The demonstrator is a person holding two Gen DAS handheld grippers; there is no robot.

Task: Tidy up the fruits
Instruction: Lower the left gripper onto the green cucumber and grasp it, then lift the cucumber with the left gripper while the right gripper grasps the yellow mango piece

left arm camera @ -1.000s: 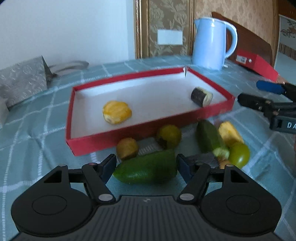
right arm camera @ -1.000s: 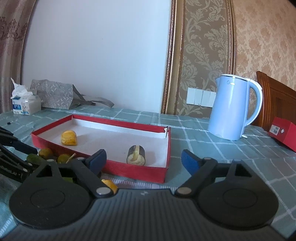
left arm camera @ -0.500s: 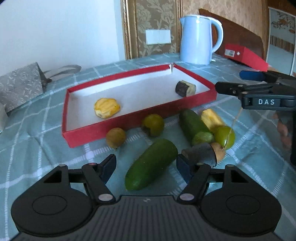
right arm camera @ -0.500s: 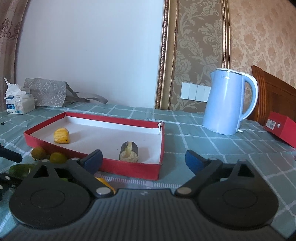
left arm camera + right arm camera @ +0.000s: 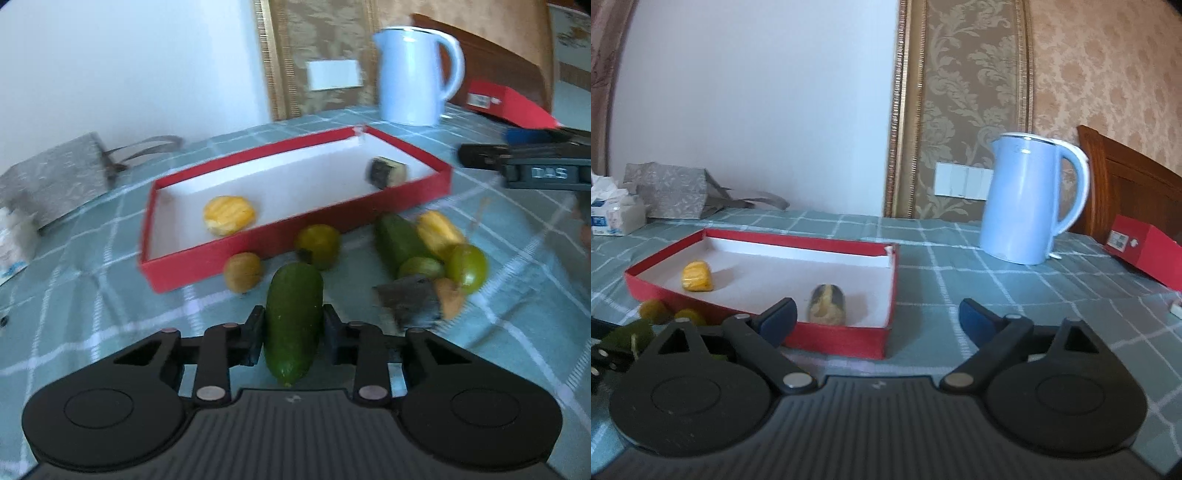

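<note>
Two pieces already lie in the red tray [image 5: 258, 242]; about eight wait on the cloth near it. The left gripper [image 5: 293, 332] clamps a green cucumber [image 5: 293, 317] just short of the tray. The right gripper [image 5: 877, 314], fingers apart, holds nothing.

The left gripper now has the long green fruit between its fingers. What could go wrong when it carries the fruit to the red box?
1. The left gripper holds the long green fruit near one end, so it may swing or slip out.
2. The red box has a raised wall; a low carry could hit it or knock the small yellow-green fruit beside it.
3. The right gripper, open, hovers close to the box and could get in the way.
</note>
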